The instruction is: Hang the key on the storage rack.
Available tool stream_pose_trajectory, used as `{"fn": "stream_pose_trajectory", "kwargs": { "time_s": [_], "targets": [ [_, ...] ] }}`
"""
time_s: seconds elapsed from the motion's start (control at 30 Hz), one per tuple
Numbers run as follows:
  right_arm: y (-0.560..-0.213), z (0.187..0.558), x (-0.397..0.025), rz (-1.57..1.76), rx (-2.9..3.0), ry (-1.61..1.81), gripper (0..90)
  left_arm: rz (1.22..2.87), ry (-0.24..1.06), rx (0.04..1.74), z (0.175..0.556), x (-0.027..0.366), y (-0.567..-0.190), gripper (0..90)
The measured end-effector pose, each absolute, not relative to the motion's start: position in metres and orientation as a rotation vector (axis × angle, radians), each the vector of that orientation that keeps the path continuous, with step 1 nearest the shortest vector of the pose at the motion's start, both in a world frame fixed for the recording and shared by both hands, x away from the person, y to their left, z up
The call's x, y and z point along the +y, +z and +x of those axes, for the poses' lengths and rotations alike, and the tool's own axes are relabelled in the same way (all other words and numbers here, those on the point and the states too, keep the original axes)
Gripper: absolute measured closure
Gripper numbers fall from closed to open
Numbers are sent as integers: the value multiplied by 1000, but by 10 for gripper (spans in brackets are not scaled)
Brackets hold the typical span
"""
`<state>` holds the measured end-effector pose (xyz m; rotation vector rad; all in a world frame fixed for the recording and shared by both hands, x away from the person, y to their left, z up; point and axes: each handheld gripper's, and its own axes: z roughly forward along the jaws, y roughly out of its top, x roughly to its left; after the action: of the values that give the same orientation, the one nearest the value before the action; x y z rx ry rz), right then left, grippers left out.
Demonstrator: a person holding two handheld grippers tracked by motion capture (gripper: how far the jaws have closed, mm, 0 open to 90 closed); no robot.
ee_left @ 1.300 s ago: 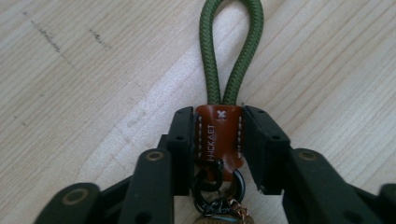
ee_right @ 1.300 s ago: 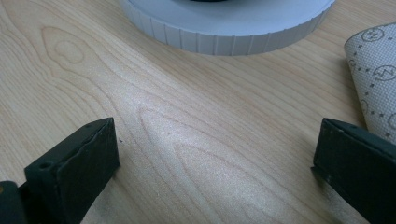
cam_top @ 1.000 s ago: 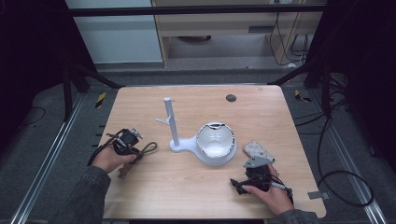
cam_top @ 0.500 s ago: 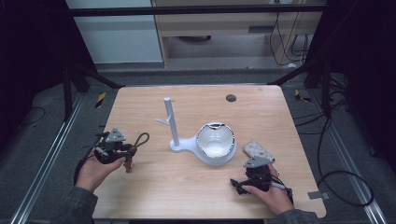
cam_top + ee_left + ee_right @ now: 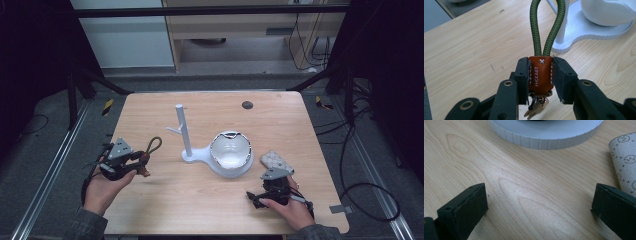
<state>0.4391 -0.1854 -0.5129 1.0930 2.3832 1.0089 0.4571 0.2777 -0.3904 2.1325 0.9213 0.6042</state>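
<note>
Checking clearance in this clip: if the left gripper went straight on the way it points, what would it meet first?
Probably the white stand: its post rises just behind the green cord loop that the left gripper holds out ahead. Depth is unclear, so the loop may brush the post first.

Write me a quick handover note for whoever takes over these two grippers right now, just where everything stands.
Left gripper: shut on the brown leather tab of the keychain, its green cord loop pointing towards the white stand; held at the table's left.
Right gripper: open, low over bare table, near the stand's round base; a patterned cloth lies just beside it.
Done: keychain picked up.
Left: probably hanging the loop on the stand's peg; the loop is not on it yet.
</note>
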Motion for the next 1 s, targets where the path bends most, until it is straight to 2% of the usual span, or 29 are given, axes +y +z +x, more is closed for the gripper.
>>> {"fn": "stream_pose_trajectory", "kwargs": {
  "time_s": [1.0],
  "targets": [
    [-513, 439, -185, 1093, 2384, 1011, 2, 2045, 602, 857, 438, 251, -383, 659]
  ]
}}
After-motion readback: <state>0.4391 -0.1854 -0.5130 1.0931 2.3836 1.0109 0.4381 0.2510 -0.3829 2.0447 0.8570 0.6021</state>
